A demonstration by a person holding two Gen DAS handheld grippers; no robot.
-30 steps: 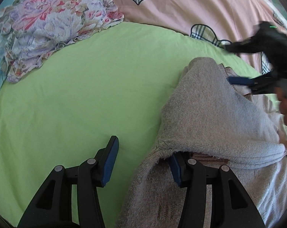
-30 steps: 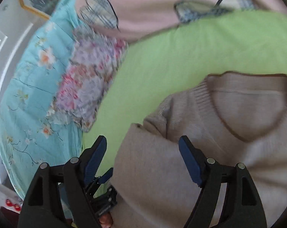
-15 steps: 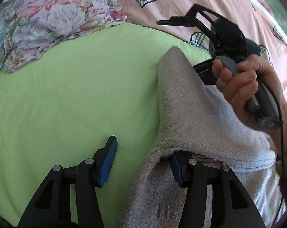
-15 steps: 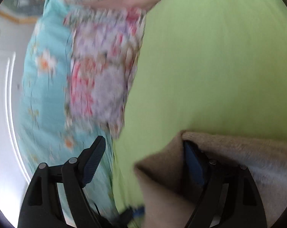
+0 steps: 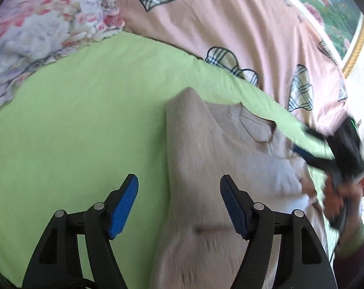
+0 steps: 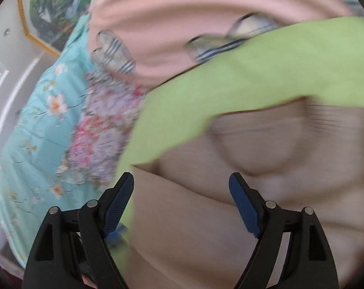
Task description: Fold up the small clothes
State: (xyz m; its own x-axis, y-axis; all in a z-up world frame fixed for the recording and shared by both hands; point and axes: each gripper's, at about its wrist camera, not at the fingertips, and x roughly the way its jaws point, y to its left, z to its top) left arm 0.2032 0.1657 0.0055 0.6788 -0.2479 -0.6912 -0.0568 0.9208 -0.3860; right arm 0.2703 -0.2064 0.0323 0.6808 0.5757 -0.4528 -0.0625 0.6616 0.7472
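Note:
A beige knit sweater (image 5: 220,154) lies on the green sheet (image 5: 80,125), its left side folded in over the body and its V-neck (image 5: 256,130) toward the far side. My left gripper (image 5: 179,204) is open and empty above the sweater's left folded edge. My right gripper (image 6: 182,202) is open and empty above the sweater (image 6: 230,216), near the neckline (image 6: 259,144). The right gripper also shows blurred in the left wrist view (image 5: 309,144) at the sweater's right side.
A pink quilt with plaid hearts (image 5: 230,24) lies beyond the green sheet. A floral pillow (image 5: 37,24) sits at the far left, with a turquoise floral cover (image 6: 37,132) beside it. A framed picture (image 5: 331,7) hangs on the wall.
The sweater's left flap, held up half a second ago, now lies flat over the body. The right gripper swung from the left edge back to the right. My left gripper pulled clear of the cloth.

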